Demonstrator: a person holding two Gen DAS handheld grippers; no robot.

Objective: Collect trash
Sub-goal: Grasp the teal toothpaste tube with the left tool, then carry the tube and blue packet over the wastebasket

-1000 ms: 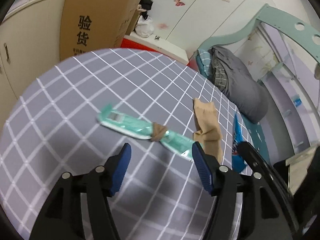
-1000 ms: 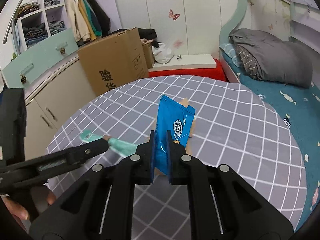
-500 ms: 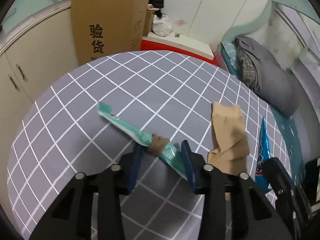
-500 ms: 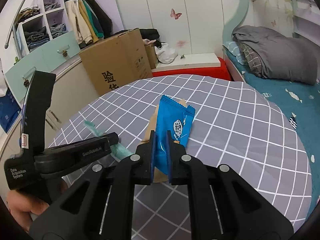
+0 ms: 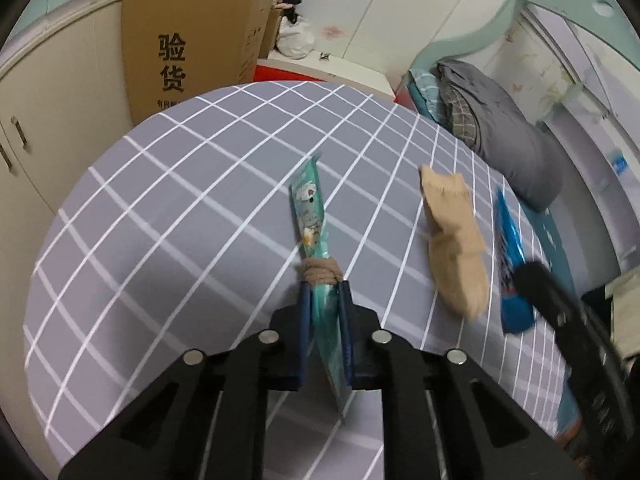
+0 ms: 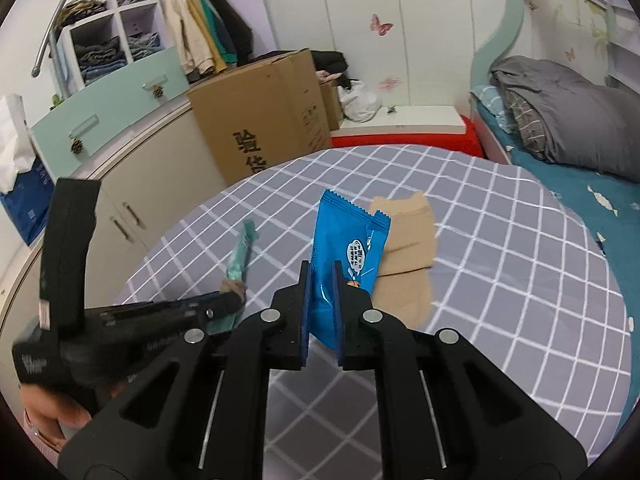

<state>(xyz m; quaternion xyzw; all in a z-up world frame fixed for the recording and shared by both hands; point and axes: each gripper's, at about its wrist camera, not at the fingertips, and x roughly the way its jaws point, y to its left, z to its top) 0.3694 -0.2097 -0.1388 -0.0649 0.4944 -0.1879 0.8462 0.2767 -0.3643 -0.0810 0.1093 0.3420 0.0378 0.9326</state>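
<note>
A round table covered in a grey cloth with a white grid [image 5: 168, 216] is seen beneath both tools, and a crumpled tan sock [image 5: 454, 248] lies on it. A flat blue snack wrapper [image 6: 344, 256] is clamped upright between the fingers of the right gripper [image 6: 322, 316]. A long teal wrapper with a brown band knotted round it [image 5: 314, 232] is pinched in the closed left gripper [image 5: 325, 332], above the cloth.

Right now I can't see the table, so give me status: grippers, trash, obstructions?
Left gripper shut on teal wrapper. Right gripper shut on blue wrapper. Tan sock on table. Nothing blocking.
</note>
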